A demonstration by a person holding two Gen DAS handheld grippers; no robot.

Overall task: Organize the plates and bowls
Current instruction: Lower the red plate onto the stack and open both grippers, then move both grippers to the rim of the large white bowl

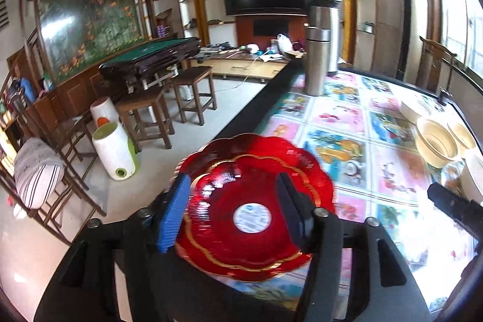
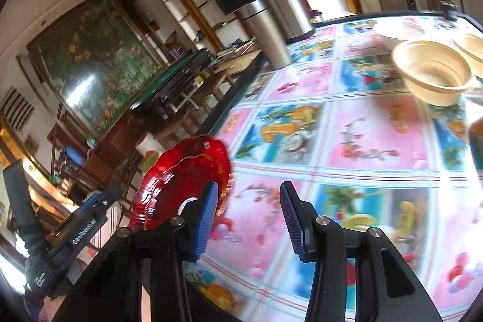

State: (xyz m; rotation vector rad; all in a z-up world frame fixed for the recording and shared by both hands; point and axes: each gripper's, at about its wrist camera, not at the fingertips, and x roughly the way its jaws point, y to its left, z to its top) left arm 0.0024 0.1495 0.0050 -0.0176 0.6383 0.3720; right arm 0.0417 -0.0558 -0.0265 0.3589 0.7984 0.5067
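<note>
- Now gripping nothing: left claw open just above the red plate, right claw open and empty.
- Seen right by the left edge of the table, well apart from the cream bowls.
- Could bump the red plate off that edge and smash it.
- Could lose it from a pinch on the thin wavy rim.
</note>
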